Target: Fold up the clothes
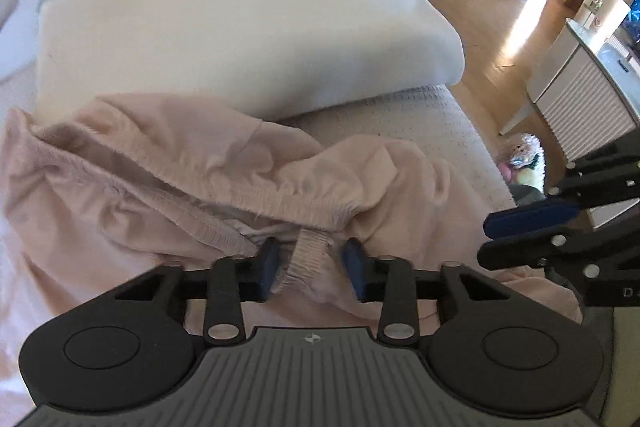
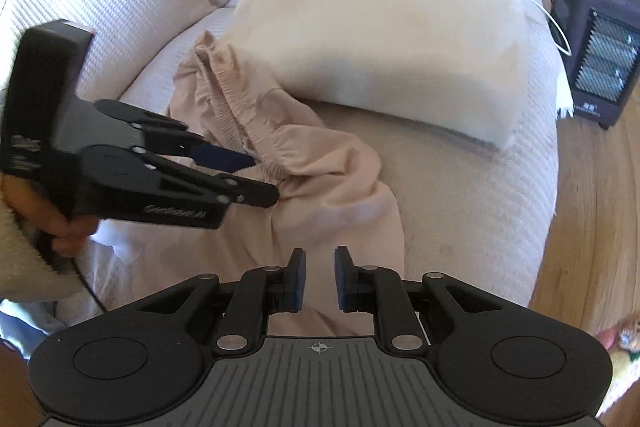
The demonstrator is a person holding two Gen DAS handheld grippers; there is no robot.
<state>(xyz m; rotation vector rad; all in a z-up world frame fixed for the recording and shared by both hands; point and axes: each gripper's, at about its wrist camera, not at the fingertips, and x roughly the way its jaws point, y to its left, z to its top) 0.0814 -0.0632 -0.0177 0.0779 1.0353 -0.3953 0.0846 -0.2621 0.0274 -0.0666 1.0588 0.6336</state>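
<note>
Now, pink trousers (image 1: pixel 168 163) waistband between left tool (image 1: pixel 312 269) pads, unpinched, right tool (image 2: pixel 320 277) narrow, empty.

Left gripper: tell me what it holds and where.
Left gripper: elastic waistband of the pink trousers lies between its pads; whether clamped cannot be told.

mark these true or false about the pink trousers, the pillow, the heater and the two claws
1. The crumpled pink fleece trousers lie on the quilted sofa. True.
2. The left claw has the elastic waistband between its blue pads. True.
3. The right claw grips the cream rectangular pillow. False: its jaws stand slightly apart over the trousers, holding nothing.
4. The dark boxy heater sits on the sofa. False: it stands on the wooden floor beside it.
5. The pillow lies beyond the trousers. True.
</note>
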